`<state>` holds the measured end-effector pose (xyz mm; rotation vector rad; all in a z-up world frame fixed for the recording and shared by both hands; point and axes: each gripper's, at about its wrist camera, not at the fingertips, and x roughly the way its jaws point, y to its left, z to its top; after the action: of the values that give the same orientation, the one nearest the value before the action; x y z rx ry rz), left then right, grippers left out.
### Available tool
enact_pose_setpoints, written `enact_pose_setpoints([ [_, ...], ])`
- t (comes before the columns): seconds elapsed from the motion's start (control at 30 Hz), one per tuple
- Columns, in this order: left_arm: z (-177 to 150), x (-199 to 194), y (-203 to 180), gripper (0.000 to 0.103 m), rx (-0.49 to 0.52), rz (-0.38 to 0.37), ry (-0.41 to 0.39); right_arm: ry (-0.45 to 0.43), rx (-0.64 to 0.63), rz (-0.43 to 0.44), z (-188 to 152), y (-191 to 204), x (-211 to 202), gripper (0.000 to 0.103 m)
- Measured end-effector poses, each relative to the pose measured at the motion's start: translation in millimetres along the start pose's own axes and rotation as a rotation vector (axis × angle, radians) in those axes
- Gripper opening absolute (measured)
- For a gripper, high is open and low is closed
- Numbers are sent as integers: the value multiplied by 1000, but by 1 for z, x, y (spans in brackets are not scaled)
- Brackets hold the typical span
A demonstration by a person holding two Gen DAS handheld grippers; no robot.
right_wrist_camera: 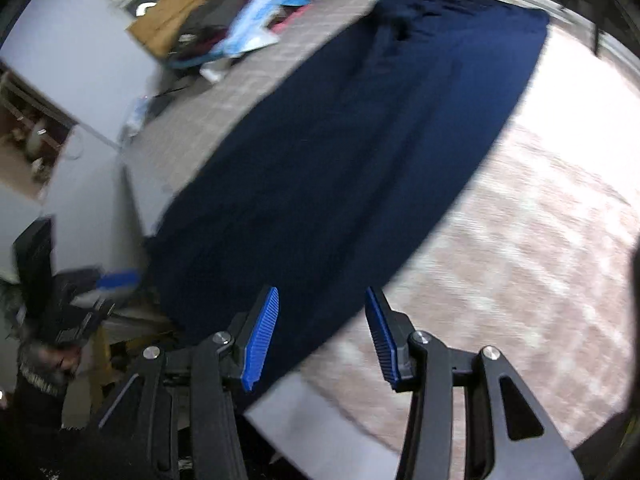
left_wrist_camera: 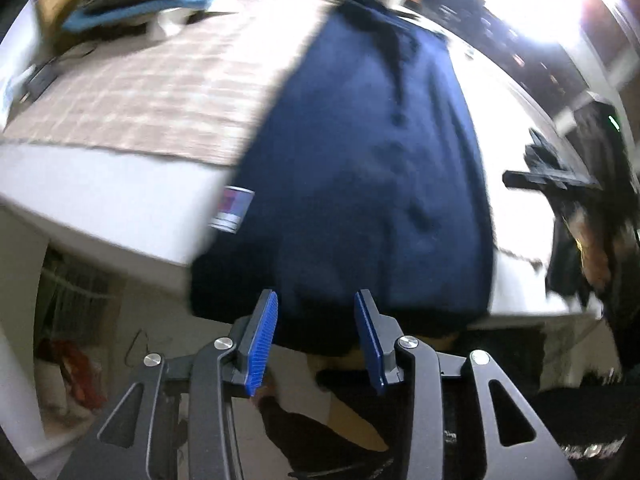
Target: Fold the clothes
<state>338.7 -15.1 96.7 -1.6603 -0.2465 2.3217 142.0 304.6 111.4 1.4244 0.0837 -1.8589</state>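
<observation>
A long navy blue garment point(left_wrist_camera: 360, 168) lies stretched out flat on a bed, reaching from the far side to the near edge, where its hem hangs over. A small striped label point(left_wrist_camera: 232, 210) shows at its left edge. My left gripper point(left_wrist_camera: 316, 336) stands open just short of that near hem, nothing between its blue pads. In the right wrist view the same navy garment point(right_wrist_camera: 352, 160) runs diagonally across the bed, and my right gripper point(right_wrist_camera: 322, 336) is open over its near end, holding nothing. The other gripper point(right_wrist_camera: 76, 320) shows at the left.
The bed carries a checked pinkish cover point(right_wrist_camera: 520, 260) over a white mattress point(left_wrist_camera: 100, 208). A pile of clothes and blue fabric point(right_wrist_camera: 256, 24) lies at the bed's far corner. The other gripper and a hand point(left_wrist_camera: 576, 184) sit at the right of the left wrist view. Floor clutter lies below.
</observation>
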Motion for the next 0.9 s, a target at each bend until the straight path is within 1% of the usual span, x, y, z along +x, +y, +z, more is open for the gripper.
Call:
enact_pose_setpoints([
  [0.03,1,-2,6,38,-12,-10,-5,-19,-16,-17,8,3,-3,45],
  [0.1,-3,-4,7,38,-7,-20,-4,-62,-29,-63,24,5,-12,45],
  [0.17,-9,-4,4,38,3,-34,0,-89,37,-43,39,-8,-26,45],
  [0.3,-21,8,-15,38,6,-140,22,-123,130,-59,46,-34,-42,45],
  [0.33,-23,14,-23,38,13,-156,31,-131,136,-70,45,-38,-45,45],
  [0.4,-27,25,-38,38,20,-189,49,-92,75,-85,45,-36,-40,45],
  [0.47,-33,37,-52,38,0,-226,66,-38,2,-96,46,-32,-32,45],
  [0.5,-35,41,-56,38,-11,-231,68,-9,-52,-100,45,-25,-27,45],
  [0.57,-34,43,-63,38,-20,-209,56,51,-200,-116,42,-4,-14,45],
  [0.6,-34,43,-67,38,-24,-198,51,65,-276,-140,41,6,-9,45],
  [0.63,-34,44,-71,38,-28,-187,45,60,-338,-173,43,12,-8,45],
  [0.7,-34,46,-78,38,-37,-166,33,13,-438,-217,59,12,-8,45],
  [0.77,-34,47,-86,38,-45,-144,22,-20,-489,-240,83,1,-8,45],
  [0.8,-33,47,-89,38,-47,-124,13,-17,-507,-248,95,-5,-5,45],
  [0.83,-32,45,-89,38,-52,-98,1,1,-522,-254,108,-10,0,45],
  [0.9,-29,39,-84,38,-73,-56,-26,57,-519,-210,130,-16,14,45],
])
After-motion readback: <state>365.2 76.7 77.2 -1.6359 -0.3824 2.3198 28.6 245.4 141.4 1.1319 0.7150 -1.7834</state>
